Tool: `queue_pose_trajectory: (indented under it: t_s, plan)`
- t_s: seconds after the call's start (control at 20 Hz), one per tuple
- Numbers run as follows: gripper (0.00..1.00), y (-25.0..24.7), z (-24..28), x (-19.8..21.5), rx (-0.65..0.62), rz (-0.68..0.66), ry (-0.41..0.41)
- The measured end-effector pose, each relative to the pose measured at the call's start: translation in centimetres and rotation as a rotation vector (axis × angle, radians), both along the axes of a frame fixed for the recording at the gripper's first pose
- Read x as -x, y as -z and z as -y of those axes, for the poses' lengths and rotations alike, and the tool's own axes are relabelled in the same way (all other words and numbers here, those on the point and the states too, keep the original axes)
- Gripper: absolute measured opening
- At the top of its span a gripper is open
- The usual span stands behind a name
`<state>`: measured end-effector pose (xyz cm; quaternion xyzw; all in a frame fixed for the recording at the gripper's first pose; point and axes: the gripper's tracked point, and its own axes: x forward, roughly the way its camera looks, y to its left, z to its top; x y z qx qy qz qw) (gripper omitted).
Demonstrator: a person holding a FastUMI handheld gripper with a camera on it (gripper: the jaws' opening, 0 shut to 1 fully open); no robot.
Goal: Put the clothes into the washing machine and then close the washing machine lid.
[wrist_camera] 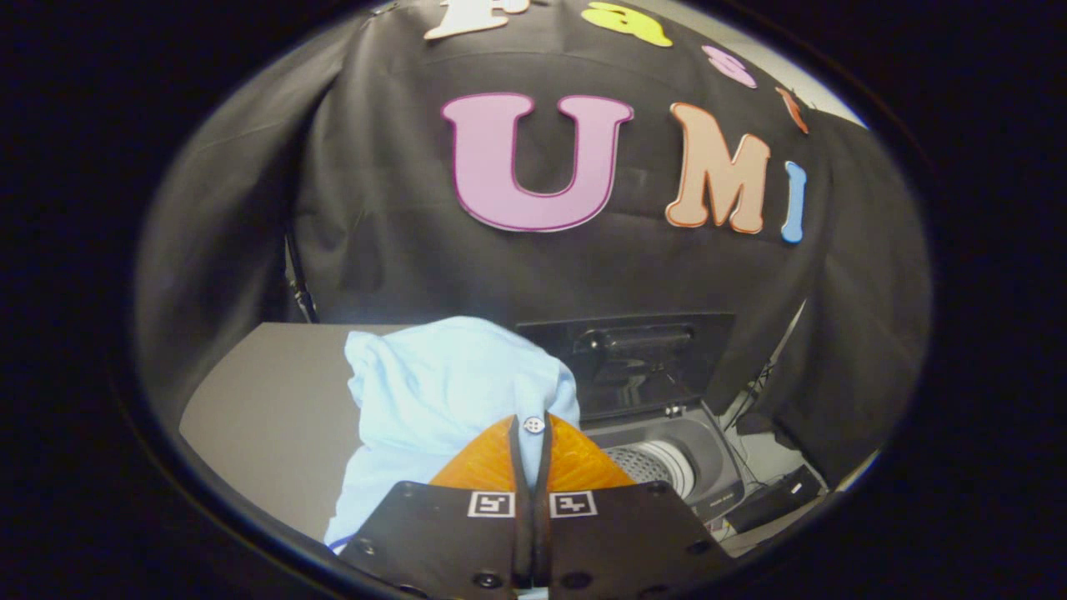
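Gripper (pixel 531 433) pinched nearly closed, fingers together on a fold of the light blue shirt (pixel 433 400) right at a small white button (pixel 533 424). Shirt lifted clear and hanging from the fingertips, draped mostly to the left, over the grey desk (pixel 267 408). Just beyond and to the right, lower down, the washing machine (pixel 700 467) with its perforated drum (pixel 654 462) exposed and the dark lid (pixel 633 358) standing upright behind the opening. Looks like the carrying step, cloth in hand but not yet over the drum. Next: swing right and forward until hanging above the opening, lower, release (trailing fabric may catch the rim), then reach for the lid and bring it down.
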<state>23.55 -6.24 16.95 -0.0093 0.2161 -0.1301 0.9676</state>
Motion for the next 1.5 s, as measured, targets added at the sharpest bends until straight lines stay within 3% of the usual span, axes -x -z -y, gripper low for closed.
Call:
queue_pose_trajectory:
  t_s: [0.4, 0.8, 1.3, 1.5]
  plan:
    - [0.01, 0.7, 8.4, 0.6, -0.004, 0.060, 0.079]
    - [0.01, 8.0, 13.7, 0.4, 0.036, -0.008, 0.098]
    - [0.03, 17.6, 16.4, -1.1, -0.002, -0.119, 0.072]
    - [0.03, 21.6, 16.2, -1.6, 0.024, -0.176, 0.026]
